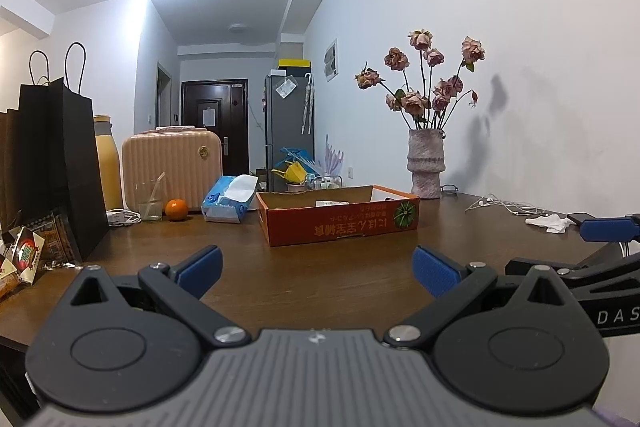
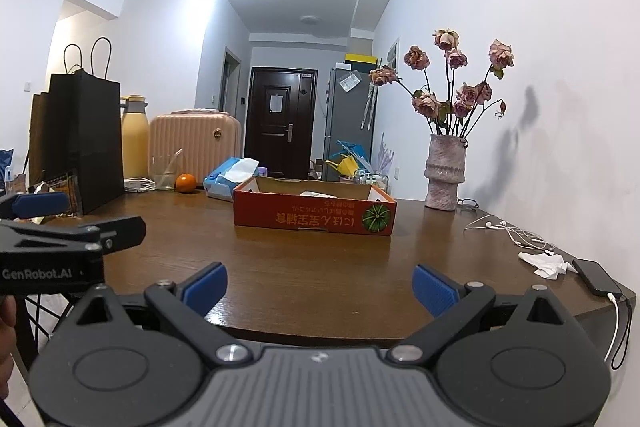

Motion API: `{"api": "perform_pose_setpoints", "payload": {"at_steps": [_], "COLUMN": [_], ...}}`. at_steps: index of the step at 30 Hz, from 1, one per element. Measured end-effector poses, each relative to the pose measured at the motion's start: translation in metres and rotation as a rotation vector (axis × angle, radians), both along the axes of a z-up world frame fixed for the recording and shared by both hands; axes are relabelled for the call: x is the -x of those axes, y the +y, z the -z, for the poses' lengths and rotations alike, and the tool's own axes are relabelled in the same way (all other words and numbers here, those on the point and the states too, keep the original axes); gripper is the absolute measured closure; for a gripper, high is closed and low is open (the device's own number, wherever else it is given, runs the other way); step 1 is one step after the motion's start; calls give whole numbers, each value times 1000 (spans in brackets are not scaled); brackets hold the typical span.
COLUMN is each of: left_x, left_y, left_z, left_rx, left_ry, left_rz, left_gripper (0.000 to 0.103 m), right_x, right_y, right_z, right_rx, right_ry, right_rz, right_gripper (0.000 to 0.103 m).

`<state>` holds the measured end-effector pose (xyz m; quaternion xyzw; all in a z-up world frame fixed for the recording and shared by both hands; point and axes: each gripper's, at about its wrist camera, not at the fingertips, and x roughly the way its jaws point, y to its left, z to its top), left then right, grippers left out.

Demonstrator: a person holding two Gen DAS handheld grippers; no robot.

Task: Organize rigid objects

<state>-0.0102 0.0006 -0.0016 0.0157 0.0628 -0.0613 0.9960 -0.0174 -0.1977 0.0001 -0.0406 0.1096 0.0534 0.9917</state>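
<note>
Two handheld grippers are hovering side by side at the near edge of a brown wooden table [image 1: 320, 267] in a small flat. The left gripper [image 1: 318, 269] is holding its blue-padded jaws spread wide with nothing between them, and the right gripper [image 2: 320, 285] is doing the same, wide apart and empty over the table's near rim. Farther back, near the middle of the tabletop and well apart from both tools, a shallow red cardboard box [image 2: 316, 217] is lying open; something pale is resting inside it, though from this low angle it is hard to say what. Behind the box on the left, an orange [image 1: 176, 209] is sitting just beside a clear glass [image 1: 150, 201] with a straw, with a blue pack of tissues [image 1: 230, 199] to the right of the orange and a pink ribbed case [image 1: 172, 167] standing behind them. A black paper bag [image 1: 60, 167] is standing upright at the table's left edge, snack packets [image 1: 28, 253] leaning at its foot. By the wall on the right, a stone-coloured vase [image 2: 445, 173] is holding wilted pink roses [image 2: 452, 83]. Nearer the right edge, white earphones [image 2: 508, 229], a crumpled tissue [image 2: 546, 263] and a dark phone [image 2: 598, 277] on a charging cable are lying close together.
</note>
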Motion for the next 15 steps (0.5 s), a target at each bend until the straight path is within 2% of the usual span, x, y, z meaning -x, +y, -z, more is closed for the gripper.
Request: {"api": "perform_pose_setpoints", "payload": {"at_steps": [15], "left_x": [0], "left_y": [0], "left_z": [0], "left_rx": [1], "left_ry": [-1], "left_rz": [-1], "left_gripper": [0], "right_x": [0], "right_y": [-1], "right_z": [1], "right_rx": [-1], "right_ry": [-1], "right_rz": [2], "right_gripper": [4]}}
